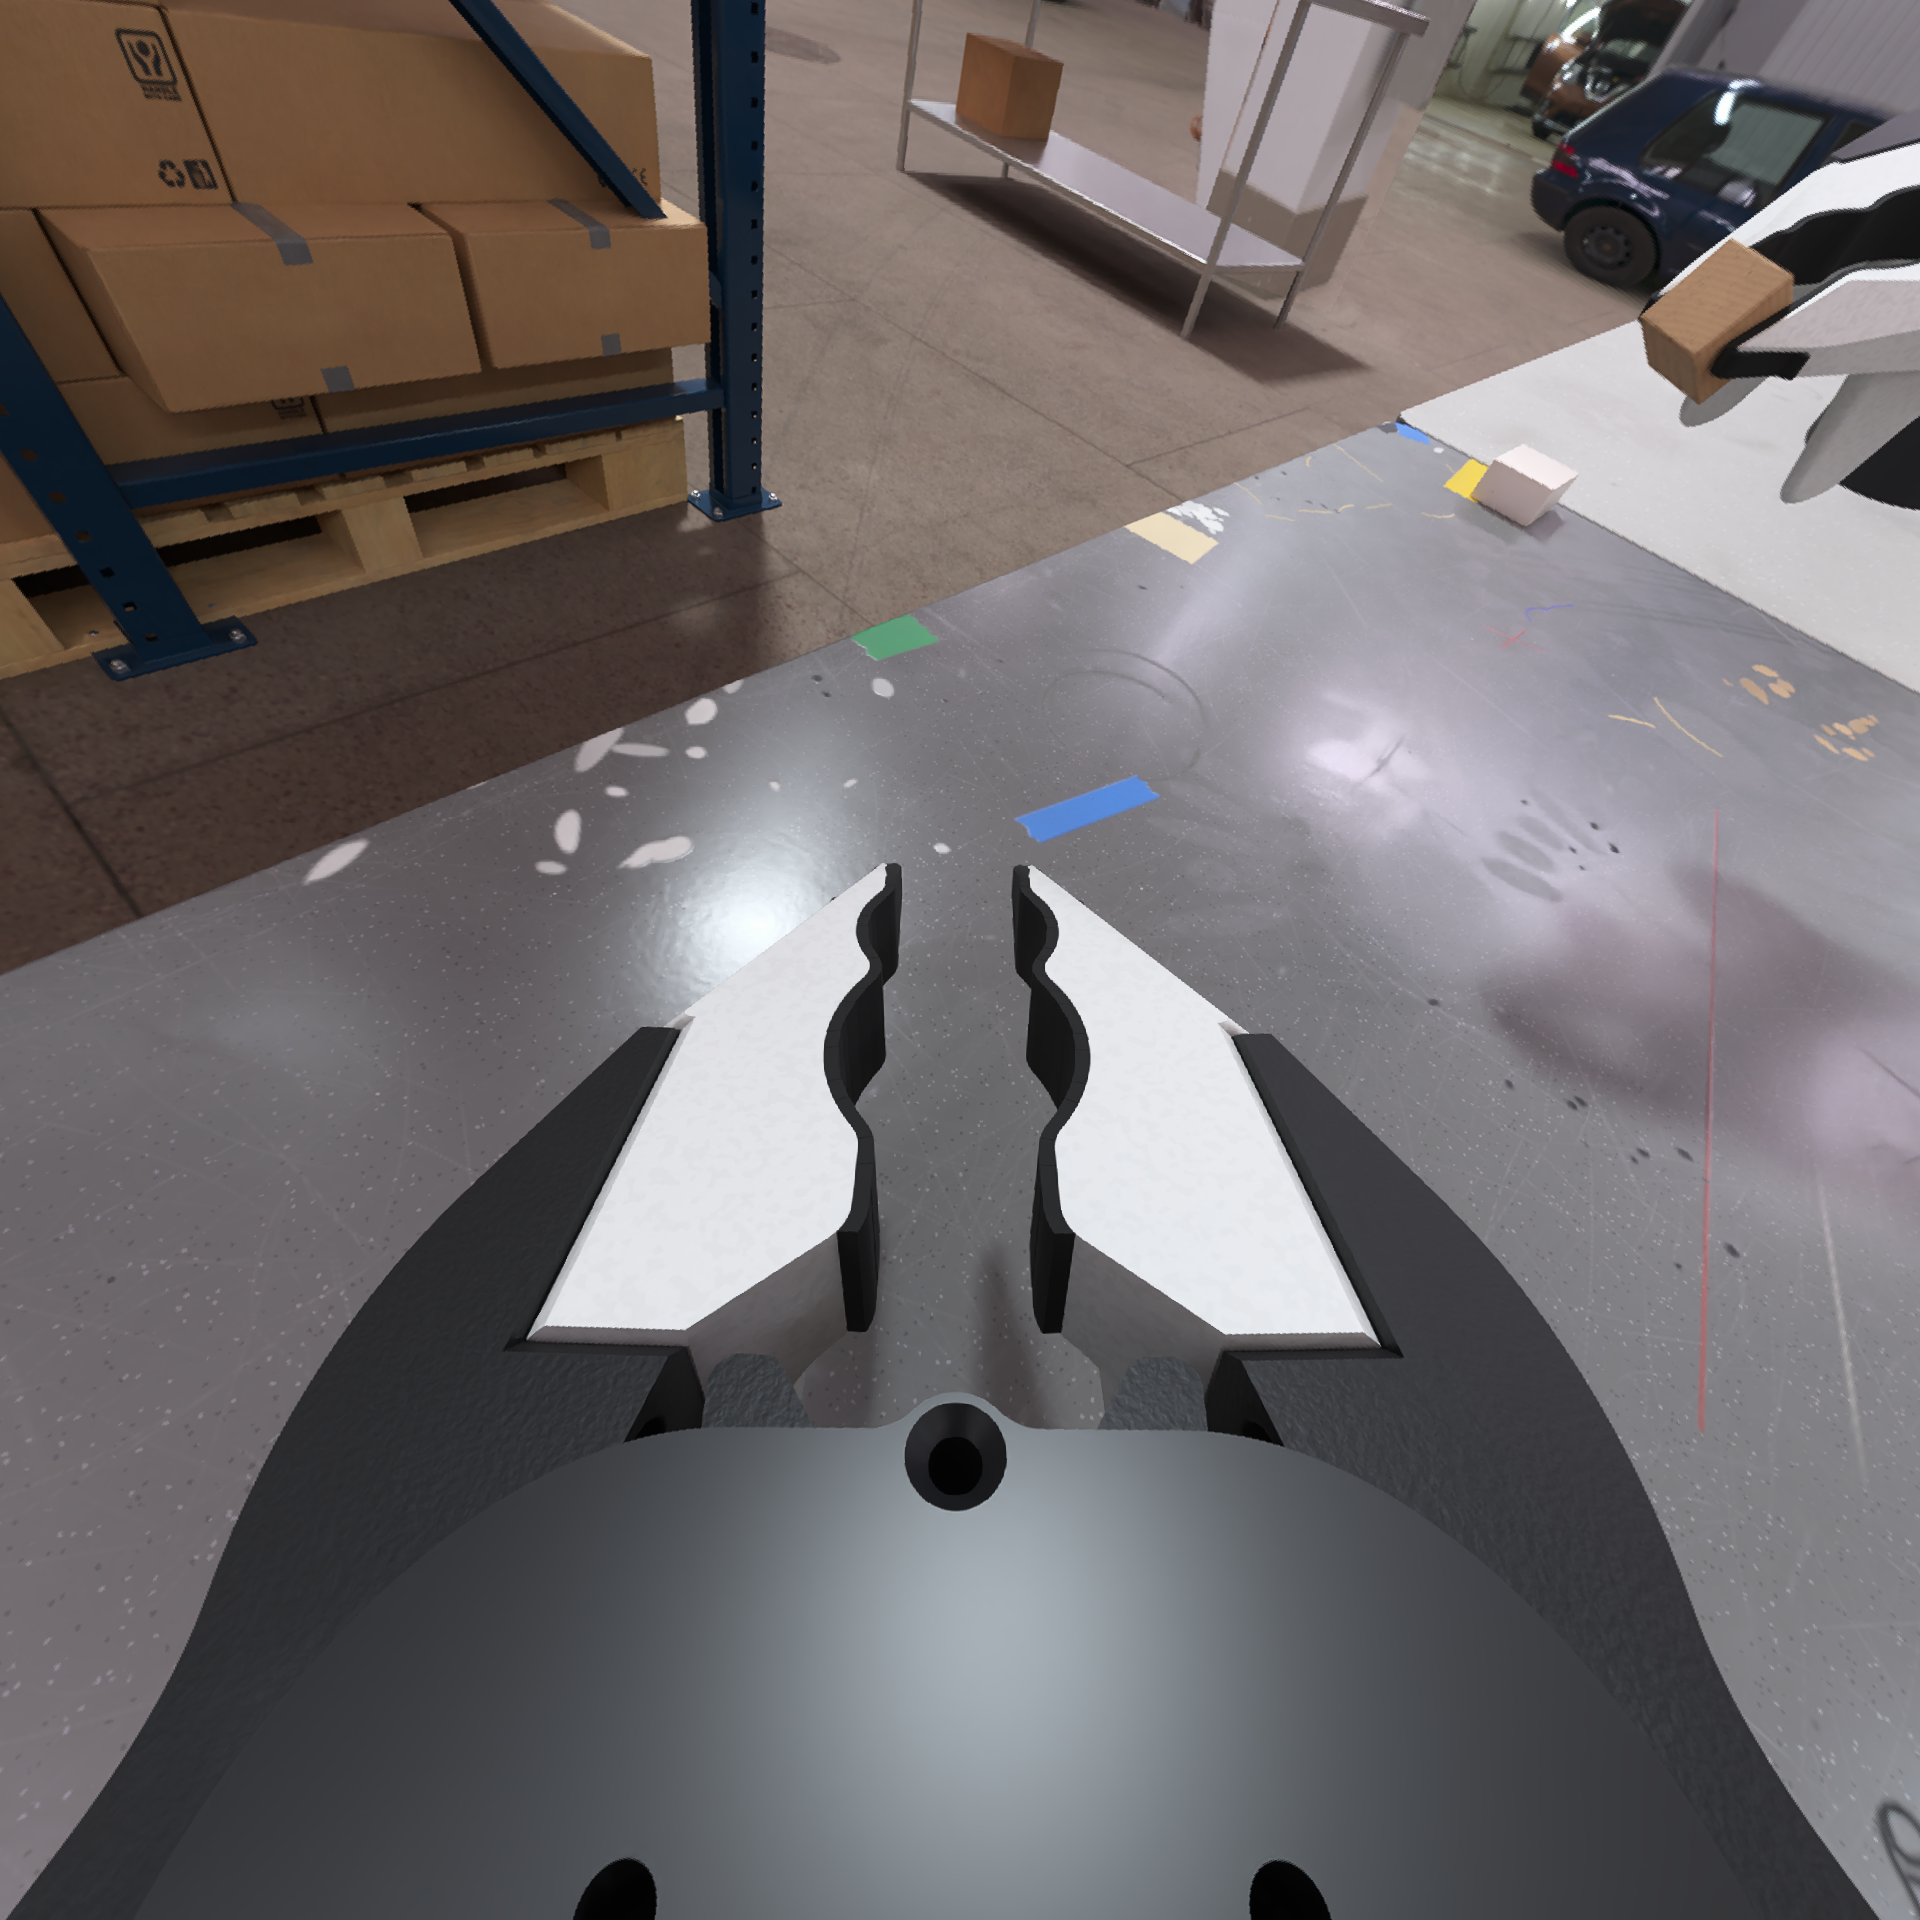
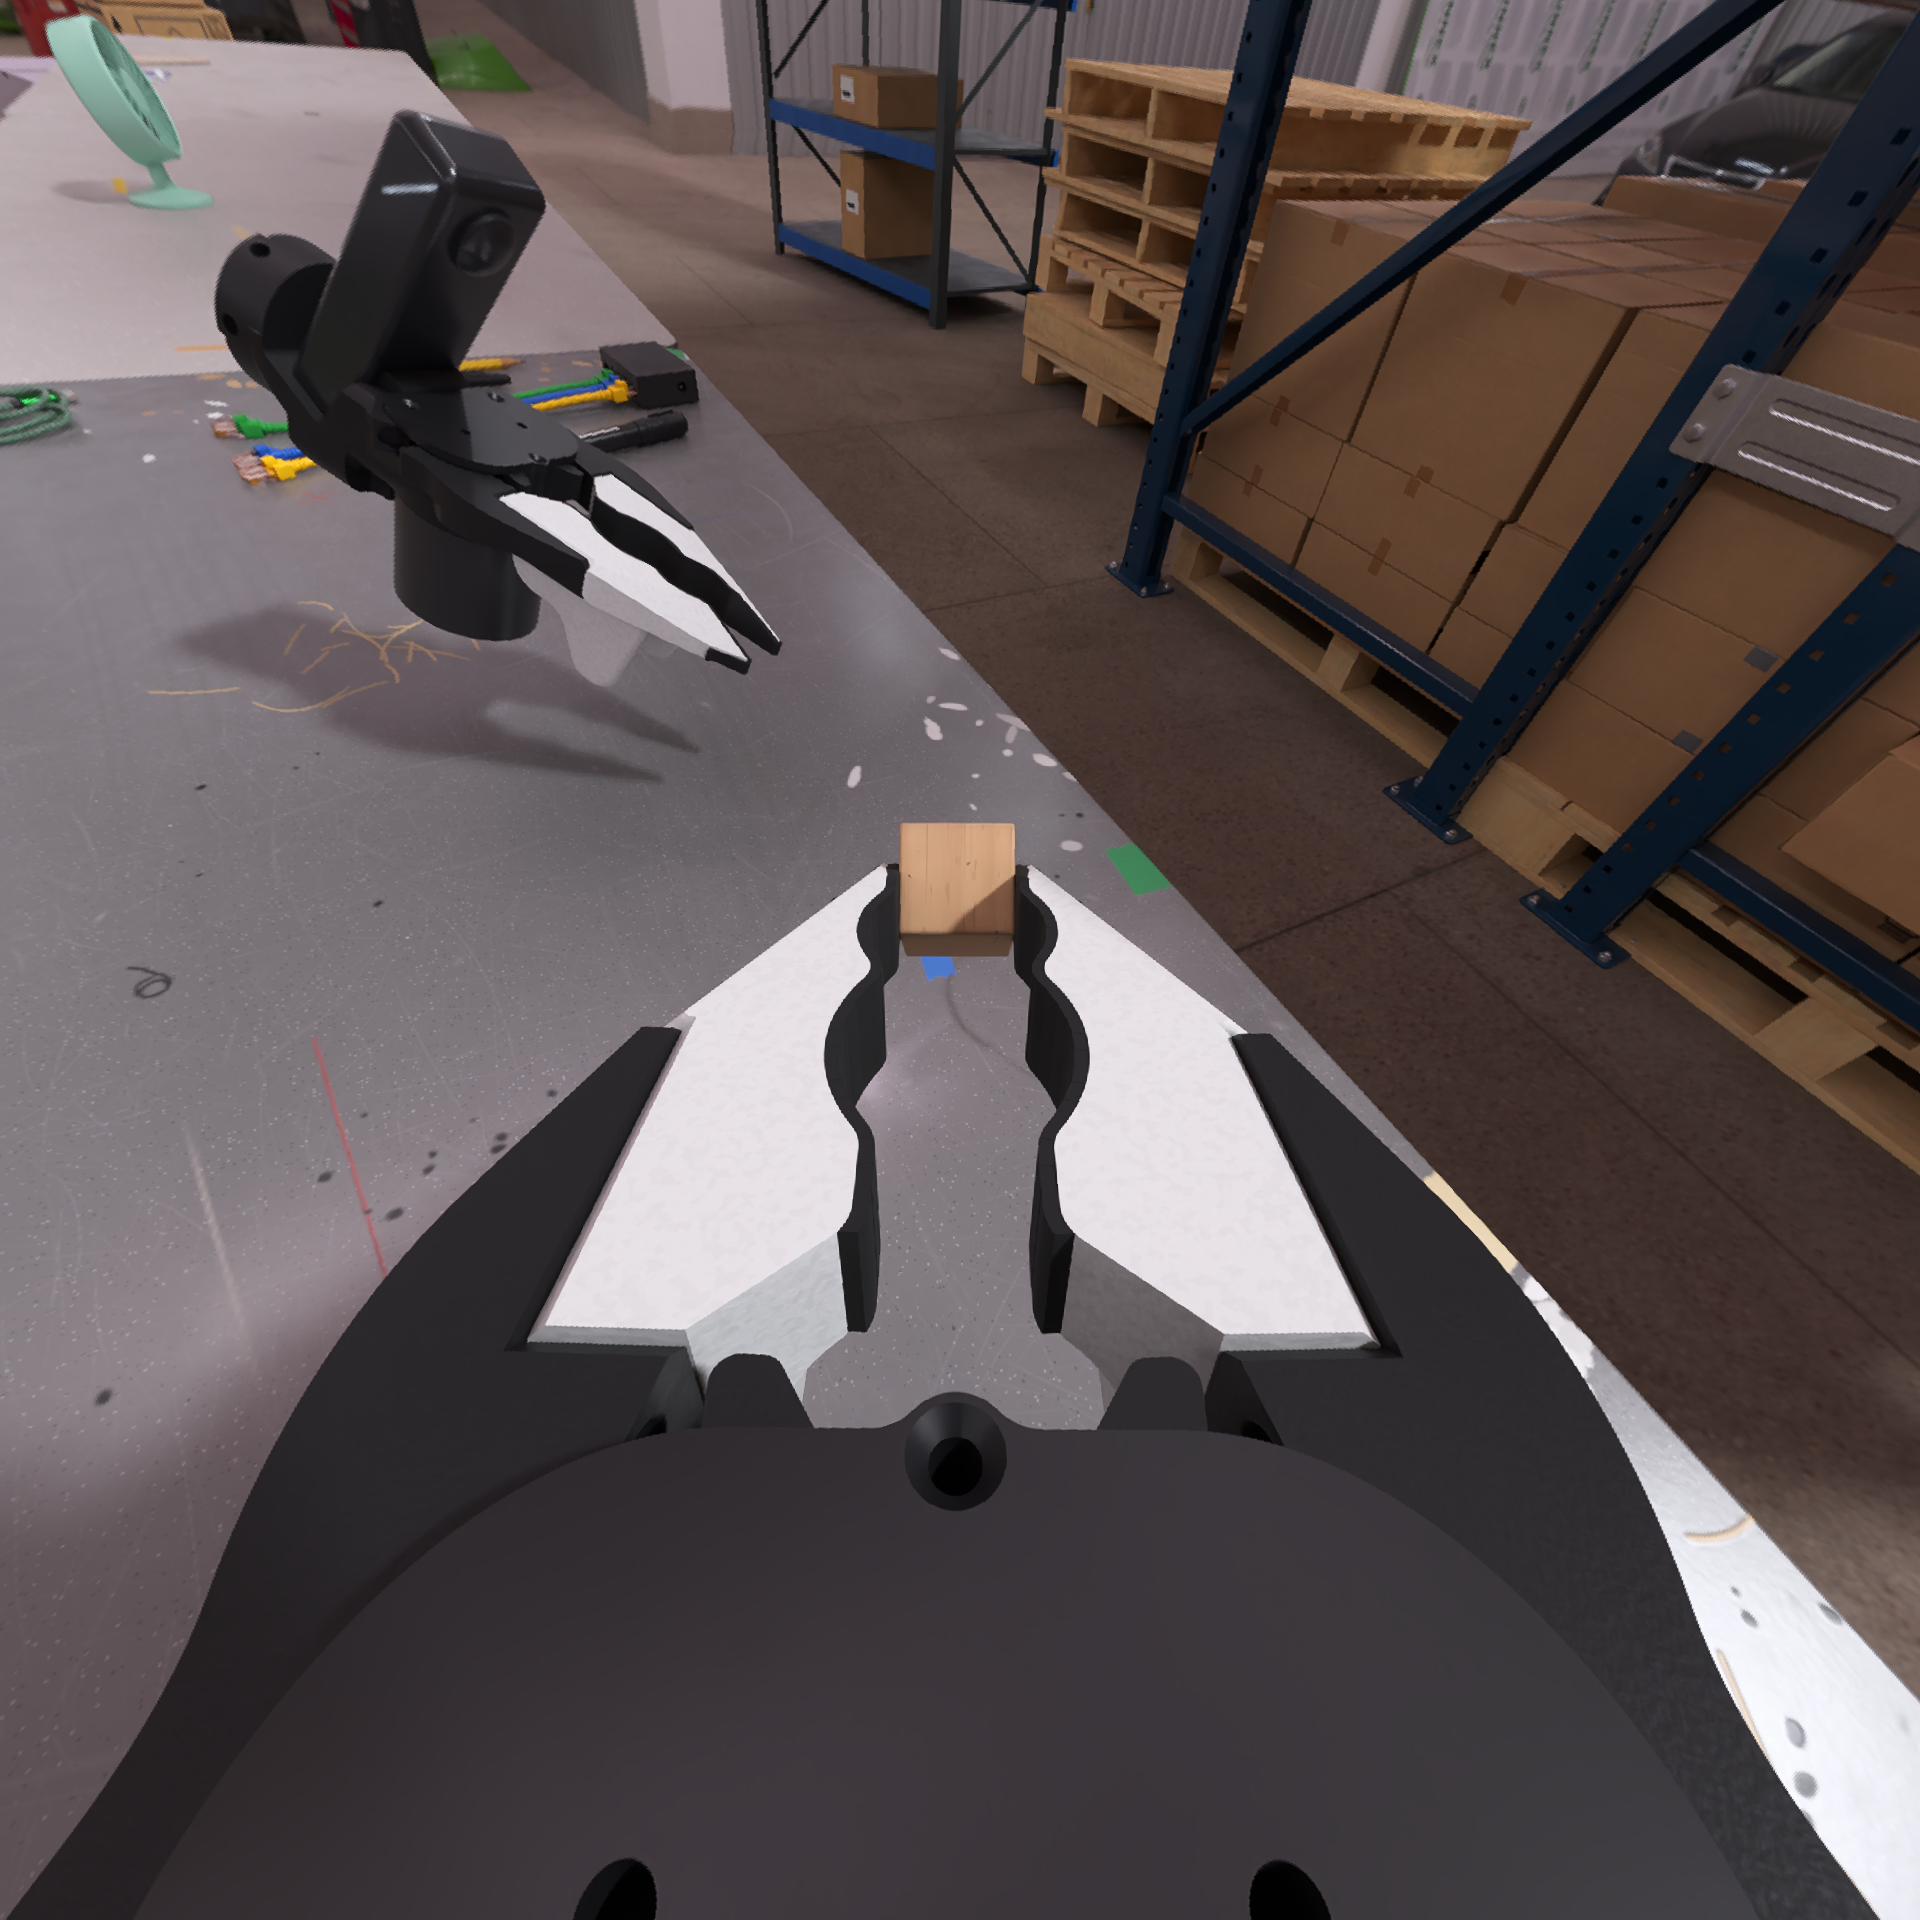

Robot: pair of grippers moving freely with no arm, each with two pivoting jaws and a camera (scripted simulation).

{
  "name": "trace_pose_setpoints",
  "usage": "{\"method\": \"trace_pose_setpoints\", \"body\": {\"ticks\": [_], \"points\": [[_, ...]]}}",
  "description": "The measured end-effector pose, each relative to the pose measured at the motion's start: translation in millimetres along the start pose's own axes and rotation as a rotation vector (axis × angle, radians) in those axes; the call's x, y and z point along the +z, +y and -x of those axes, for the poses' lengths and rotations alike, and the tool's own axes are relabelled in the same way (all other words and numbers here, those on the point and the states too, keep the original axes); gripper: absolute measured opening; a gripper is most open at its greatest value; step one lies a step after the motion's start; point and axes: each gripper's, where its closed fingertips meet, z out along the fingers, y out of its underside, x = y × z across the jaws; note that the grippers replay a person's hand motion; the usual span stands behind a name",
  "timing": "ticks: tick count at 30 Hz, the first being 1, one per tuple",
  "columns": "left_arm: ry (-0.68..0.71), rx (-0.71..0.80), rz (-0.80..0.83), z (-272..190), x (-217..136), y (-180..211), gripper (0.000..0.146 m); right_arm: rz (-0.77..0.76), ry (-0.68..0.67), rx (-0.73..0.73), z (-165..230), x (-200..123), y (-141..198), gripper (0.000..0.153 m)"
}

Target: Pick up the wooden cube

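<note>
The wooden cube (image 2: 956, 883) is small and light brown. My right gripper (image 2: 956, 888) is shut on it at the fingertips and holds it above the grey table (image 2: 312, 935). In the left wrist view the cube (image 1: 1714, 317) shows at the far right, held in the right gripper (image 1: 1730, 343) above the table's far end. My left gripper (image 1: 956, 883) is empty, its jaws a small gap apart, hovering over the table (image 1: 416, 1091). It also shows in the right wrist view (image 2: 753, 644), to the left of and beyond the cube.
A white cube (image 1: 1524, 483) lies at the table's far end beside a yellow tape piece. Blue tape (image 1: 1086, 808) and green tape (image 1: 894, 636) mark the table. Cables, a black box (image 2: 649, 374) and a green fan (image 2: 120, 109) sit farther off. Pallet racks with cardboard boxes (image 2: 1558, 436) stand beyond the edge.
</note>
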Motion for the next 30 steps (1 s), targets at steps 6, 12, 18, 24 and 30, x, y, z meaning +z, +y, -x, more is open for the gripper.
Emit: {"method": "trace_pose_setpoints", "body": {"ticks": [6,12,18,24,30], "points": [[-0.005,-0.001,0.003,1.7,1.0,0.9,0.021,-0.024,-0.007,0.02,-2.3,-4.2,1.0,0.021],[-0.003,-0.004,0.004,2.2,1.3,1.4,0.022,-0.022,-0.012,0.037,-4.1,-2.2,5.1,0.021],[-0.001,-0.002,0.007,1.7,1.9,2.0,0.022,-0.024,-0.017,0.034,-2.8,-1.3,4.7,0.021],[0.001,-0.003,0.005,1.5,1.5,1.4,0.022,-0.025,-0.015,0.032,-2.8,-0.9,4.3,0.021],[0.0,-0.004,0.007,1.7,1.8,2.0,0.022,-0.027,-0.023,0.039,-2.0,0.0,4.6,0.021]]}}
